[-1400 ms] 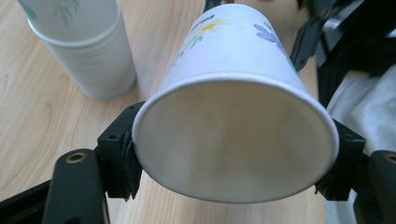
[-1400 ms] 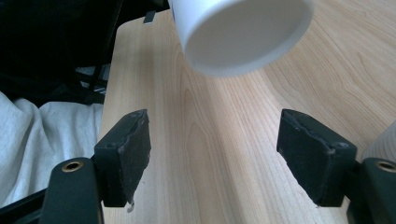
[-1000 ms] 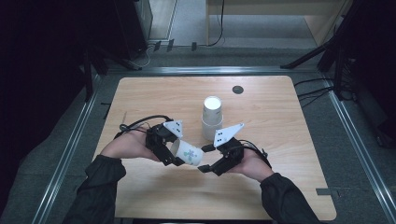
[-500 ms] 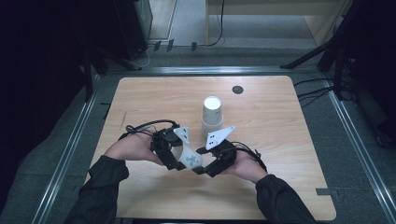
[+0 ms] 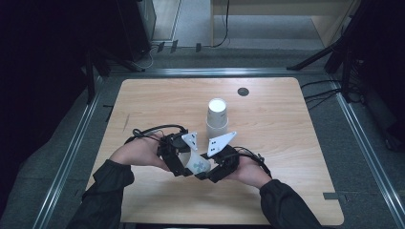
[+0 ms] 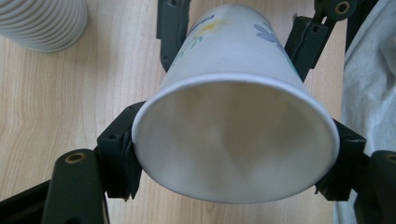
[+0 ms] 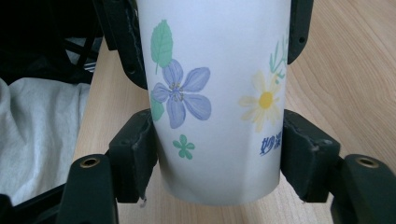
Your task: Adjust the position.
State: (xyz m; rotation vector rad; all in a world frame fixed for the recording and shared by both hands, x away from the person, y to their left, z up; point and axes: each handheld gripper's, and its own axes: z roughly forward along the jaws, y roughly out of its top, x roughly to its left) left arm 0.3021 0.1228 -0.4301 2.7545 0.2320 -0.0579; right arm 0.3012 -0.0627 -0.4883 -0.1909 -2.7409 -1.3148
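In the high view, a flowered paper cup (image 5: 198, 163) is held lying on its side just above the wooden table (image 5: 286, 143) between the left gripper (image 5: 184, 164) and the right gripper (image 5: 210, 171); most of it is hidden by the jaws and grey plates. Compared with a second ago, both hands sit slightly nearer the table's near edge. The stack of white cups (image 5: 217, 117) has stayed upright behind.

In the left gripper view, the cup's rim is clamped between half-closed jaws (its base is cut off by the top edge).

In the right gripper view, the jaws have just been closing and now press on the cup's sides near its base.
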